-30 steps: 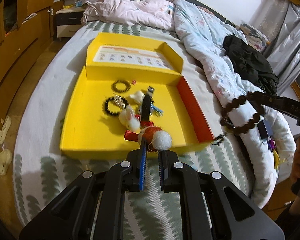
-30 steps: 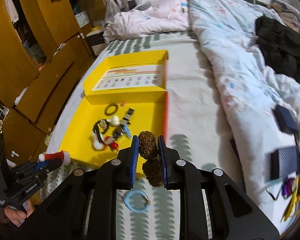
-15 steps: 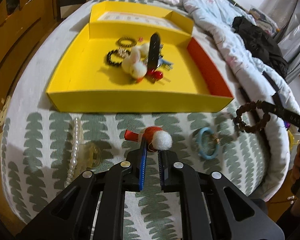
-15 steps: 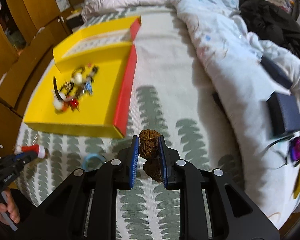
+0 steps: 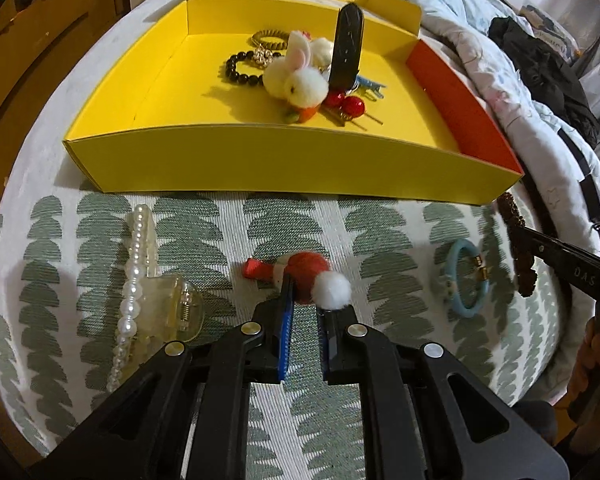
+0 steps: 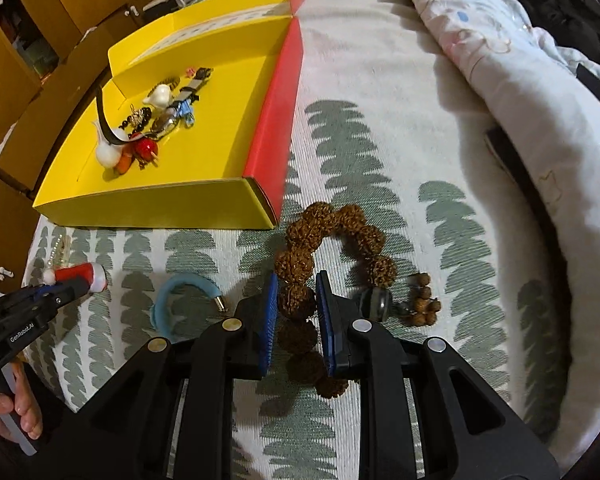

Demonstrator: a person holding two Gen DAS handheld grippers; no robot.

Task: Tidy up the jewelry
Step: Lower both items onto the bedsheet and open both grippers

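On my left wrist view, the left gripper [image 5: 303,307] has dropped to the bedspread [image 5: 260,216], jaws narrow around the Santa hat clip [image 5: 300,276], short of the yellow box [image 5: 268,168]. Right wrist view: the right gripper [image 6: 297,309] has laid the bead bracelet [image 6: 332,240] down outside too, one bead between barely parted jaws.
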